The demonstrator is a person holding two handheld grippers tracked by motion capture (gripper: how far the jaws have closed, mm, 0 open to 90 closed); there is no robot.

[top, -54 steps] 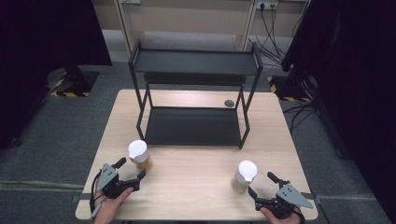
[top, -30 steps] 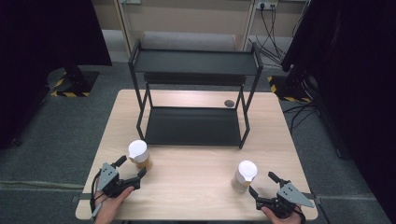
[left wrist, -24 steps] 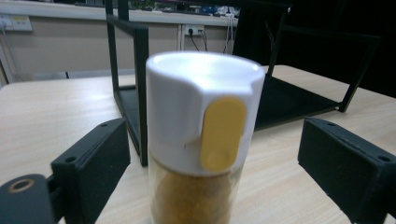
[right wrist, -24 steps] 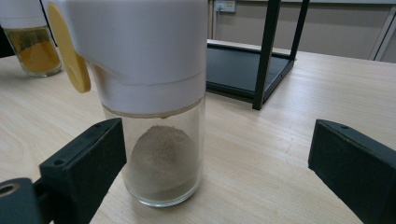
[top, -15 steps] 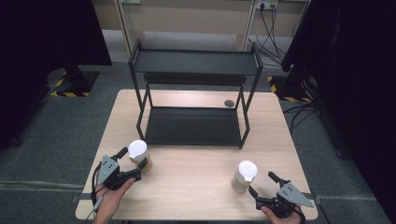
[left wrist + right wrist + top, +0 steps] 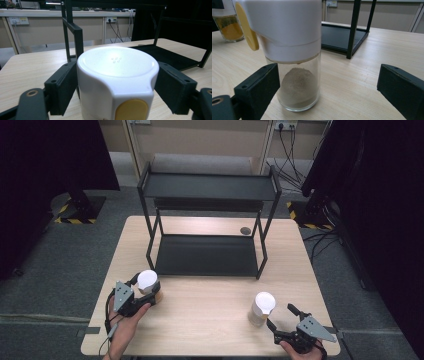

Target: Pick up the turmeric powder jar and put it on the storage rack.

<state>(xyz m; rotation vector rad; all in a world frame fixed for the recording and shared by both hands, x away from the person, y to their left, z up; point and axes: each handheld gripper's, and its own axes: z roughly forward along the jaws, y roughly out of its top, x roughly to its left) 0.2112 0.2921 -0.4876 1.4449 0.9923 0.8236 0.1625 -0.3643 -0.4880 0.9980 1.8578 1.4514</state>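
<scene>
High view: left tongs straddled spice jar, unclosed; right tongs wide; off-centre squeeze could tip it.

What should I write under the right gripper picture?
Open right gripper beside a white-capped jar of grey powder on the table.

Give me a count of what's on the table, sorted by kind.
Spice jars with white lids: 2, the left jar and the right jar
Black shelf racks: 1
Small dark round discs: 1
Total: 4
</scene>
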